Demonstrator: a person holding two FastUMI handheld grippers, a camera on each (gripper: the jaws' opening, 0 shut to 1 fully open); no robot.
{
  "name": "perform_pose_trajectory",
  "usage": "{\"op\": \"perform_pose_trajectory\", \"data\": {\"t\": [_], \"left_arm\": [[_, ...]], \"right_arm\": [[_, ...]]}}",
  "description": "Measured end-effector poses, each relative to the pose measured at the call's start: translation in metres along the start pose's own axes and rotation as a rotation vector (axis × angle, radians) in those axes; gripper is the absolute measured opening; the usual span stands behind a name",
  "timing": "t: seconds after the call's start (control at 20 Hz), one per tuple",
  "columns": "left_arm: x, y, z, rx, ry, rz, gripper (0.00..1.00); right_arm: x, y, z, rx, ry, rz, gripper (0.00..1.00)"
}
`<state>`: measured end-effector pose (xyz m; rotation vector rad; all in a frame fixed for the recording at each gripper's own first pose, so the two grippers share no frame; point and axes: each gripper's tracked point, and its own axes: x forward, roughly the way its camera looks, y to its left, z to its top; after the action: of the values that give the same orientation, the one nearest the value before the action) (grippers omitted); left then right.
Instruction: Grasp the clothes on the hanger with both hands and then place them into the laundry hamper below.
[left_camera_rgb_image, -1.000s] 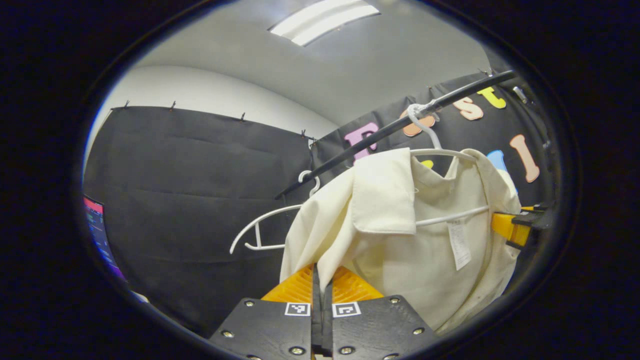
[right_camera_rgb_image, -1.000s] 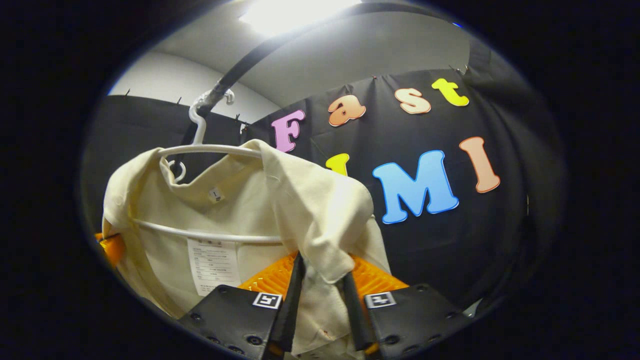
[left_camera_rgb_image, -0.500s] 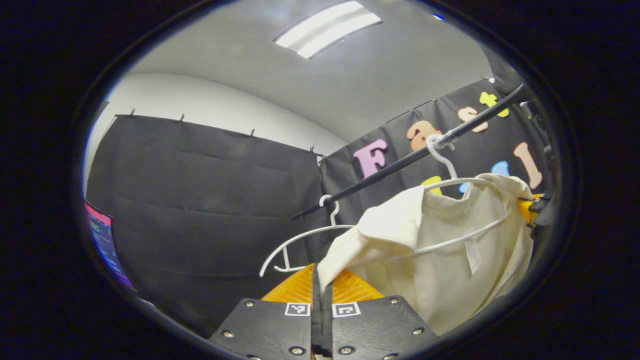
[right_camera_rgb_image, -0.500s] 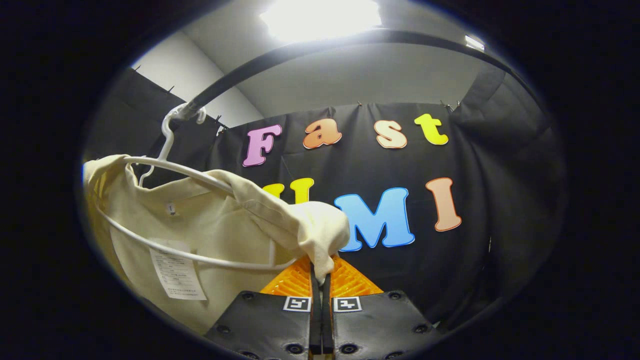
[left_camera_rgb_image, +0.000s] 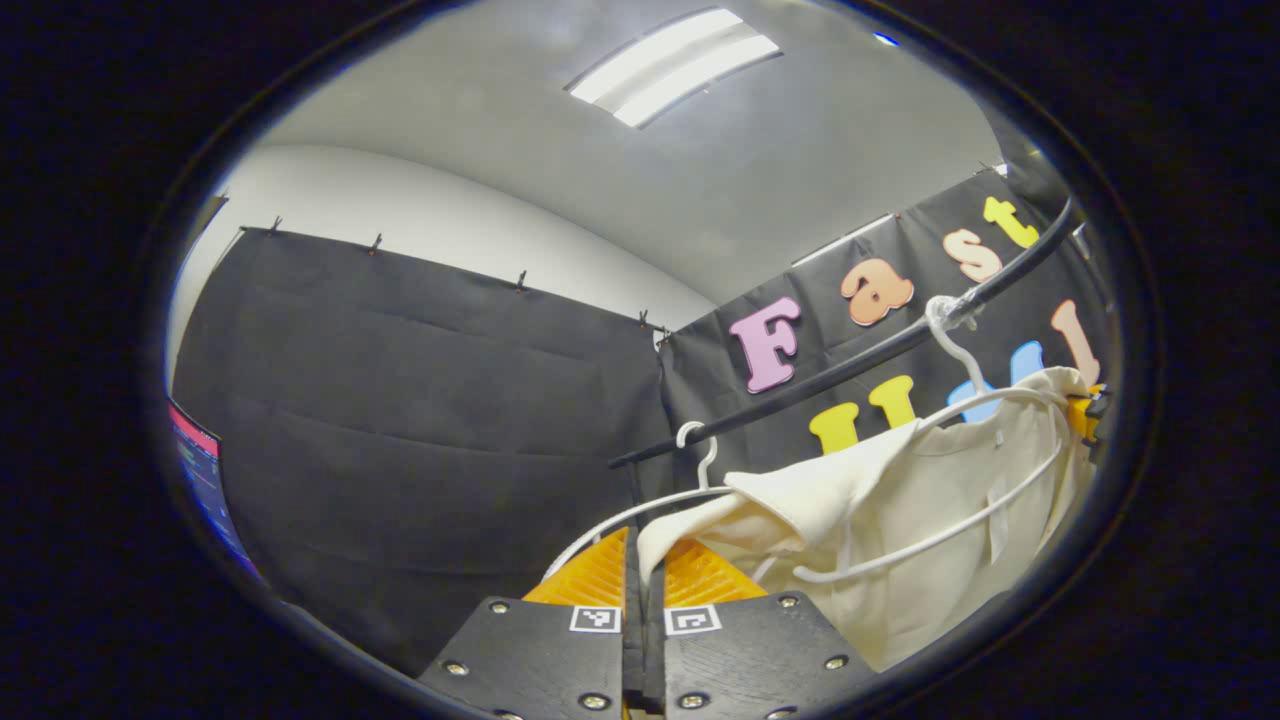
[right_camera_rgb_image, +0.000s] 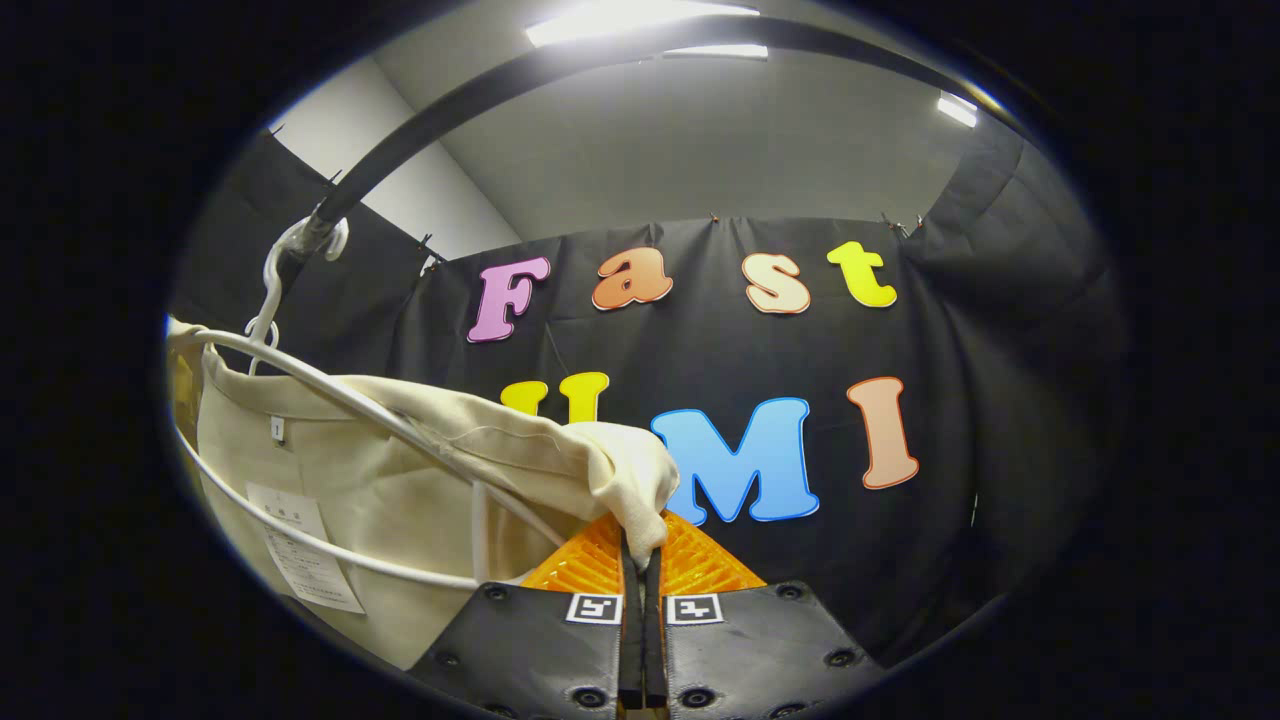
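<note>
Tilting upward, both tools — left tool (left_camera_rgb_image: 640, 560), right tool (right_camera_rgb_image: 642, 560) — clamped on cream shirt (left_camera_rgb_image: 900, 520)

Both views look steeply upward from close below rail (left_camera_rgb_image: 860, 355); shared: rail, shirt (right_camera_rgb_image: 400, 470), ceiling.

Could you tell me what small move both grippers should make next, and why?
Probably ease both grippers outward and down to slip the shirt off the white hanger. The left gripper and right gripper each pinch a shoulder, but the hanger is inside the shirt and hooked on the black rail.
</note>
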<state>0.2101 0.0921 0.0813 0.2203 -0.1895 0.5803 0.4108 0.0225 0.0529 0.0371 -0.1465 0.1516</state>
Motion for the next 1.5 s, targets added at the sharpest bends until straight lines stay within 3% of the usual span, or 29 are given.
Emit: {"op": "perform_pose_trajectory", "data": {"t": [0.25, 0.5, 0.85, 0.95, 1.1, 1.5], "left_arm": [[0.016, -0.009, -0.028, -0.022, 0.042, -0.057, 0.01], [0.011, -0.025, -0.052, -0.01, 0.057, -0.093, 0.01], [0.027, -0.037, -0.086, -0.083, 0.14, -0.083, 0.02], [0.03, -0.016, -0.1, -0.122, 0.183, -0.056, 0.01], [0.022, 0.008, -0.119, -0.182, 0.241, -0.035, 0.03], [-0.027, -0.002, -0.146, -0.092, 0.267, -0.089, 0.01]], "right_arm": [[0.028, 0.001, -0.045, 0.009, 0.105, 0.049, 0.0], [0.019, 0.013, -0.088, 0.019, 0.195, 0.098, 0.02], [-0.004, 0.044, -0.128, -0.029, 0.285, 0.176, 0.02], [-0.012, 0.047, -0.14, -0.024, 0.317, 0.181, 0.02], [-0.024, 0.058, -0.145, -0.02, 0.317, 0.199, 0.02], [-0.09, 0.102, -0.139, -0.002, 0.272, 0.284, 0.02]]}}
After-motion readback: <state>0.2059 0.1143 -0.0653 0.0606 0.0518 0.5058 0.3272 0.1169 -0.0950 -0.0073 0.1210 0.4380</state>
